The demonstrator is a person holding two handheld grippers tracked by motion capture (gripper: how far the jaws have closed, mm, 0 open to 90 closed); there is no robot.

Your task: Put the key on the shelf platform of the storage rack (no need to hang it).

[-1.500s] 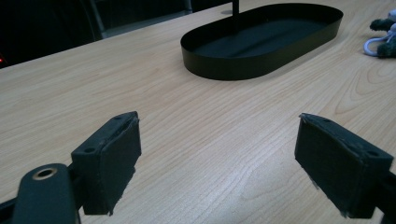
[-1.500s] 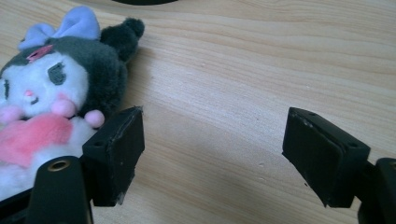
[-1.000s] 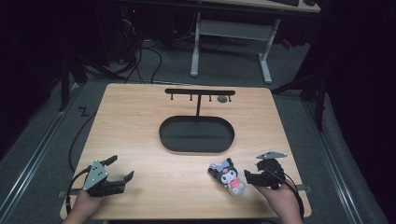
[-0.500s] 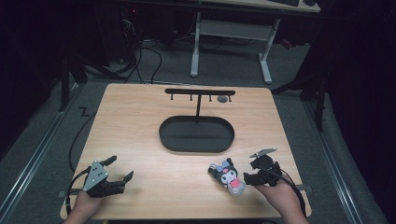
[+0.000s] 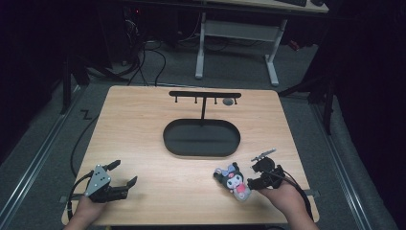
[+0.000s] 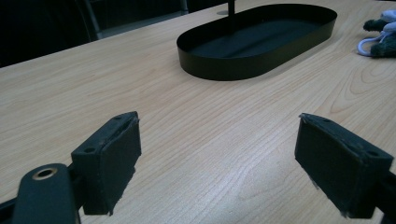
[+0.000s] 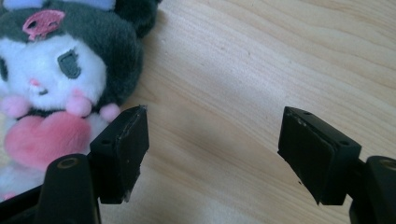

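A plush toy (image 5: 234, 180) with dark ears, a white face and a pink heart lies on the wooden table near the front right. My right gripper (image 5: 253, 176) sits just to its right, open. In the right gripper view the plush toy (image 7: 56, 70) lies left of and beyond the left jaw, and bare wood shows between the jaws of my right gripper (image 7: 212, 154). My left gripper (image 5: 125, 172) rests open at the front left, nothing between its fingers. The left gripper (image 6: 219, 158) looks toward a black oval tray (image 6: 219, 70), with the plush toy (image 6: 380, 35) at the far right.
The black oval tray (image 5: 168, 139) lies at the table's middle, and a black T-shaped hook rack (image 5: 204, 94) rises from its far side. A small grey round object (image 5: 228, 101) sits by the rack's right end. A white desk frame (image 5: 237, 31) stands beyond the table.
My right gripper has edged a little to the left, closer to the plush toy. The left gripper and the plush toy have kept still.
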